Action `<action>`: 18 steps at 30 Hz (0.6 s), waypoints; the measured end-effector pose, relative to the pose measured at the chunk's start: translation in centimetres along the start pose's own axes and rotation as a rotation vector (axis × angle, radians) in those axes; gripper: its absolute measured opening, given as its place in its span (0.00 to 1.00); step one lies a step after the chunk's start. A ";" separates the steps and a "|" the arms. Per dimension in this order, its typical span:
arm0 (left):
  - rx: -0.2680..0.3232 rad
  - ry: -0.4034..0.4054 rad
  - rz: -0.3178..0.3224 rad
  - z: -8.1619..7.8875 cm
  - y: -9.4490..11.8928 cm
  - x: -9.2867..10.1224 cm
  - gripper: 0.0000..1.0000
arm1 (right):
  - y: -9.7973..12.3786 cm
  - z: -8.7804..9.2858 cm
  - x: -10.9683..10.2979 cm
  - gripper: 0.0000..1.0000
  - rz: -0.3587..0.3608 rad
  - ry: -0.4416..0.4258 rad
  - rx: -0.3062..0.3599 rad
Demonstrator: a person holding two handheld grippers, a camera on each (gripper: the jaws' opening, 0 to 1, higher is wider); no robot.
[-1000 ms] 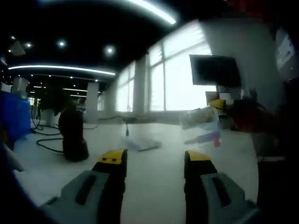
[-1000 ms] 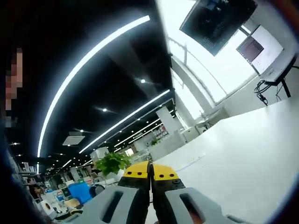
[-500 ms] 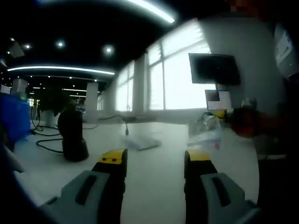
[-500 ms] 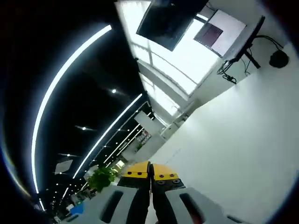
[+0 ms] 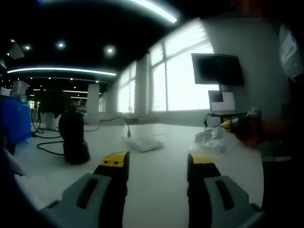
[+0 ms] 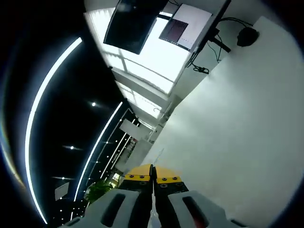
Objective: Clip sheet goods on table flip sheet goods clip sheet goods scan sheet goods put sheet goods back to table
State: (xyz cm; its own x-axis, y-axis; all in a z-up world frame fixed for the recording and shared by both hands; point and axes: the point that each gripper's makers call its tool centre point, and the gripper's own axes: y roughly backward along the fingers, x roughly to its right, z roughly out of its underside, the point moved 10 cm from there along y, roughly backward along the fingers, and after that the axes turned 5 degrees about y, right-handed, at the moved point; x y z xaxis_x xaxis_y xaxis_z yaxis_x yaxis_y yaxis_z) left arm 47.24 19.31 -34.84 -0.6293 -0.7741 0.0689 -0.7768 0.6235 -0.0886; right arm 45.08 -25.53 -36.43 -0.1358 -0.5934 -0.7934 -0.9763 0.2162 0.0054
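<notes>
Table (image 5: 156, 175): wide white top, the landmark for everything below.
Scanner (image 5: 73, 137): dark, upright on the table's left part, cable trailing behind it.
Left gripper (image 5: 156, 164): low over the table's near part, jaws parted, nothing between them.
Right gripper (image 6: 152, 176): at the table's right side, jaws pressed together, seemingly pinching the goods.
Sheet goods (image 5: 209, 137): clear packet at the right gripper's tip, low over the table.
Advice: probably the put-back; lower it flat, then release.
</notes>
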 end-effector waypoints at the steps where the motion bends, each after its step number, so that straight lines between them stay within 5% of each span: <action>1: -0.001 -0.001 0.000 0.0 0.0 0.0 0.41 | 0.0 0.0 0.1 0.00 0.010 -0.005 -0.001; 8: 0.000 0.001 0.000 0.0 0.0 0.0 0.41 | 0.1 0.1 1.0 0.00 0.045 -0.066 0.000; 11: -0.001 0.000 0.000 0.0 0.0 0.0 0.41 | 0.2 0.3 1.2 0.01 0.053 -0.027 0.013; 15: -0.001 0.000 0.001 0.0 0.0 0.0 0.41 | 0.2 -0.1 1.1 0.23 0.046 -0.024 0.040; 18: -0.001 0.001 0.002 0.0 0.0 0.0 0.41 | 0.3 -0.6 0.9 0.30 0.040 0.004 0.063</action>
State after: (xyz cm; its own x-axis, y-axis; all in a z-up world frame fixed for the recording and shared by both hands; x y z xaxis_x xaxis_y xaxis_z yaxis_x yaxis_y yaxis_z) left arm 47.23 19.29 -34.86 -0.6308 -0.7729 0.0694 -0.7756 0.6251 -0.0879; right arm 44.56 -26.47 -36.82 -0.1757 -0.5861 -0.7909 -0.9574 0.2888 -0.0013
